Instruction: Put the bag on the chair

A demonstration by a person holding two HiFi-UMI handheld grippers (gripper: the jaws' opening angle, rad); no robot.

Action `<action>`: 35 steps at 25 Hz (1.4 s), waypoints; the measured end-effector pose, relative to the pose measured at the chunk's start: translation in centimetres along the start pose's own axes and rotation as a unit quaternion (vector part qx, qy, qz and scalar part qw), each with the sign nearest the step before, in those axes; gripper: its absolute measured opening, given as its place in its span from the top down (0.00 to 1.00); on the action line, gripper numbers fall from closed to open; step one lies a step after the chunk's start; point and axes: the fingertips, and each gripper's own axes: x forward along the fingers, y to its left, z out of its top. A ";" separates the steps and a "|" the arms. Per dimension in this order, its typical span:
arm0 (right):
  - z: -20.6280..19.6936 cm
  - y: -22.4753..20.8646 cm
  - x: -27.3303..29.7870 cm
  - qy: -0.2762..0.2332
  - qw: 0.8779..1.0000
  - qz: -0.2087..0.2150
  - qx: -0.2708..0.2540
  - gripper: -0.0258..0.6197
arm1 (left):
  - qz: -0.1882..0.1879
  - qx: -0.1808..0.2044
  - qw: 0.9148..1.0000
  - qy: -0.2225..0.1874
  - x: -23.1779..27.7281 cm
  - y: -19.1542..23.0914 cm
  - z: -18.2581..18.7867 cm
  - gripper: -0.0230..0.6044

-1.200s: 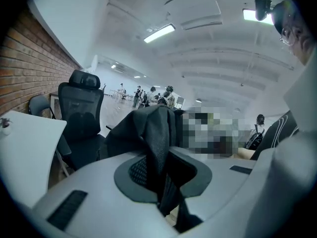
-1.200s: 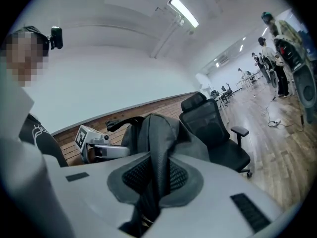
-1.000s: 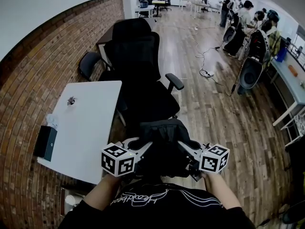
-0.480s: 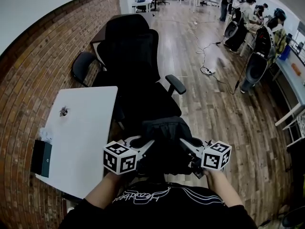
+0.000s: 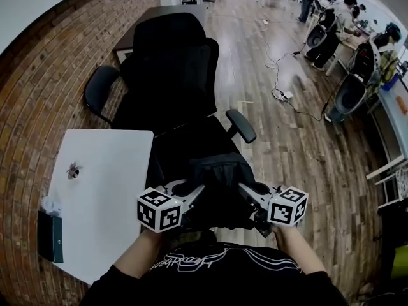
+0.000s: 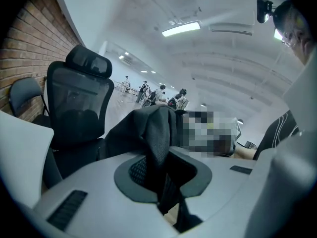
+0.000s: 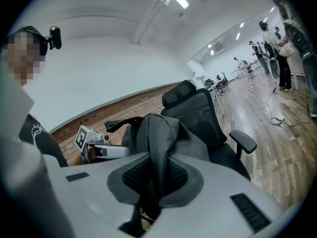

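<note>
The bag [image 5: 220,171] clamped in left claw [image 5: 192,195] and right claw [image 5: 248,195]; I should centre it over chair [image 5: 172,69] seat before lowering.

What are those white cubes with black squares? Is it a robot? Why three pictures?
No robot: a person holds a pinching tool, a hand-held gripper, in each hand. The patterned cubes are part of them. The head view comes from a camera on the person's head, looking down. The left hand-held gripper and the right hand-held gripper are both shut on a black bag held between them. The other two pictures come from small cameras riding on each gripper; they show the bag's fabric squeezed in the jaws. Ahead stands a black office chair, where the bag should go. Beside it is a white table with a dark box at its edge.
</note>
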 end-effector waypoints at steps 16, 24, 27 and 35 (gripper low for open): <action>6.3 -7.6 12.2 0.047 0.998 0.021 -0.021 0.91 | 0.039 -0.033 0.998 -0.026 4.6 12.7 6.1 0.85; 8.7 -10.2 17.3 0.069 0.996 0.053 -0.029 0.91 | 0.086 -0.048 0.994 -0.039 5.9 17.5 8.5 0.85; 9.8 -11.6 19.4 0.080 0.994 0.069 -0.031 0.91 | 0.106 -0.055 0.992 -0.046 6.6 19.5 9.5 0.85; 12.8 -16.0 25.3 0.119 0.987 0.106 -0.036 0.91 | 0.161 -0.075 0.983 -0.052 9.5 25.2 12.3 0.85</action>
